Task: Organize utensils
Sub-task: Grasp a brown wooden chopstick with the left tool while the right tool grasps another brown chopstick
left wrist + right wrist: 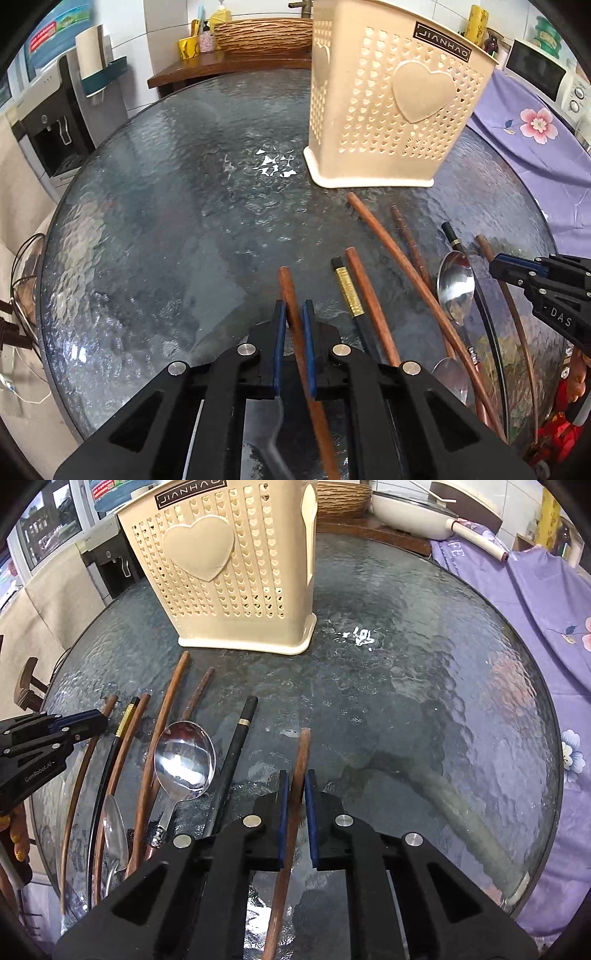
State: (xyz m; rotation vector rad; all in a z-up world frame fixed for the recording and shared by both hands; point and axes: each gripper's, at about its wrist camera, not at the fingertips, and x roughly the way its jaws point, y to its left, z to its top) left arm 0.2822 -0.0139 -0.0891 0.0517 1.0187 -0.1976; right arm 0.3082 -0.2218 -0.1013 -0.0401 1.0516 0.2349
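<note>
A cream perforated utensil holder stands upright on the round glass table; it also shows in the right wrist view. My left gripper is shut on a brown wooden chopstick. My right gripper is shut on another brown wooden chopstick. Several more chopsticks, brown and black with gold bands, lie on the table with a steel spoon and a clear plastic spoon between the two grippers.
A purple flowered cloth covers the surface right of the table. A wooden shelf with a woven basket is behind it. A water dispenser stands to the left. A white pan sits at the back right.
</note>
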